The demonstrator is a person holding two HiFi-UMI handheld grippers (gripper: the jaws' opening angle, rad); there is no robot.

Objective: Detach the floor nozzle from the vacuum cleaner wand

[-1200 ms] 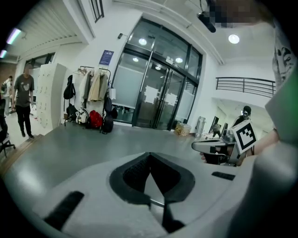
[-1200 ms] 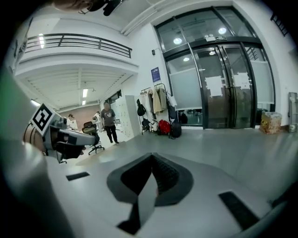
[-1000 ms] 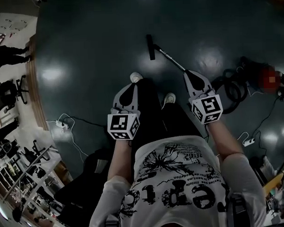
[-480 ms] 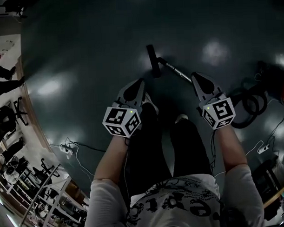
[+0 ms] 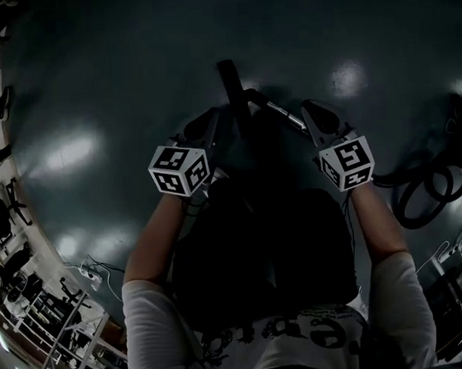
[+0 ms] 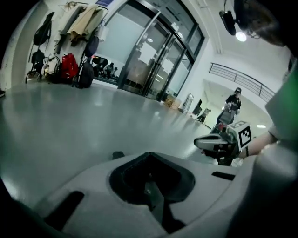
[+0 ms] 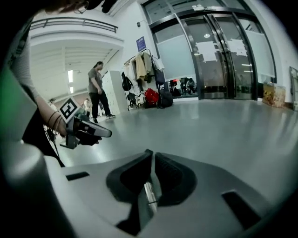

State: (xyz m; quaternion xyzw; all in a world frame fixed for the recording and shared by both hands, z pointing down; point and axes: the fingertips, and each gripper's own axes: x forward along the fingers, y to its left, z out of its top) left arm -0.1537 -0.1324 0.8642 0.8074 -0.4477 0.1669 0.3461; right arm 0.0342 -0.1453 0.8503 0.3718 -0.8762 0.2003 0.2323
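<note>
The black floor nozzle [image 5: 231, 88] lies on the dark floor, joined to the metal wand [image 5: 283, 116], which runs down to the right. In the head view my left gripper [image 5: 210, 117] hovers just left of the nozzle and my right gripper [image 5: 315, 109] sits by the wand's near end; I cannot tell whether either touches. Both are shut with nothing between the jaws. The left gripper [image 6: 149, 158] looks out over bare floor and sees the right gripper [image 6: 222, 142]. The right gripper [image 7: 151, 159] sees the left gripper [image 7: 86, 130]. Neither gripper view shows nozzle or wand.
A coiled black hose [image 5: 428, 187] lies on the floor at the right. Shelving and cables [image 5: 61, 314] crowd the lower left. Glass doors [image 7: 223, 51], a coat rack with bags [image 6: 70, 65] and a standing person [image 7: 98, 90] are far across the hall.
Both grippers have dropped low toward the floor and forward to the nozzle and wand. The head camera has come down with them, so the nozzle looks larger. The jaws stayed shut.
</note>
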